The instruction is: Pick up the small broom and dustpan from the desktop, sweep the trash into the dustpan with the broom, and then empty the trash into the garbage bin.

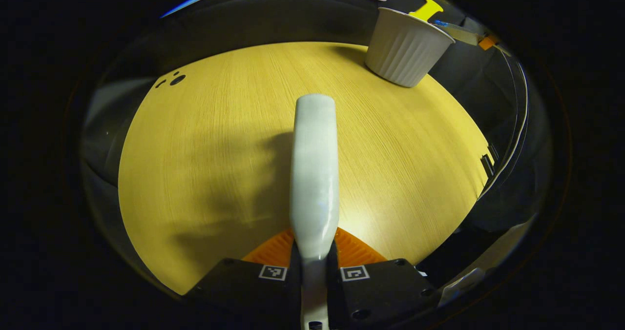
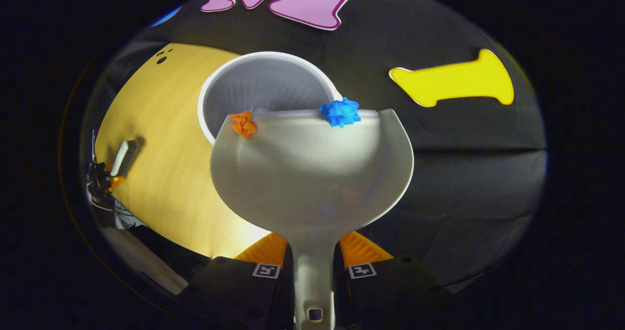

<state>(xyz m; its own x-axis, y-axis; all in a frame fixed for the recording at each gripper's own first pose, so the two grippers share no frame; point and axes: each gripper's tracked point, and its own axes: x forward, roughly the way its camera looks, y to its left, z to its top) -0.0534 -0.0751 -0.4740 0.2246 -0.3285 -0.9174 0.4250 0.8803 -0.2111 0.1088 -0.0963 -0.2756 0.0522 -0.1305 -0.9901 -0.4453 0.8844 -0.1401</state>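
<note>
A: Which step is this?
B: Emptying. The right tool is clenched on the dustpan handle; ahead of it, orange scrap and blue scrap sit at the lip over the garbage bin.
A: The broom?
B: Gripped in the left tool, above the bench.
A: Next?
B: Probably tilt further.

The dustpan hides the near rim of the garbage bin. The far-off left gripper appears small, perhaps blurred; its grip is unreadable.
</note>
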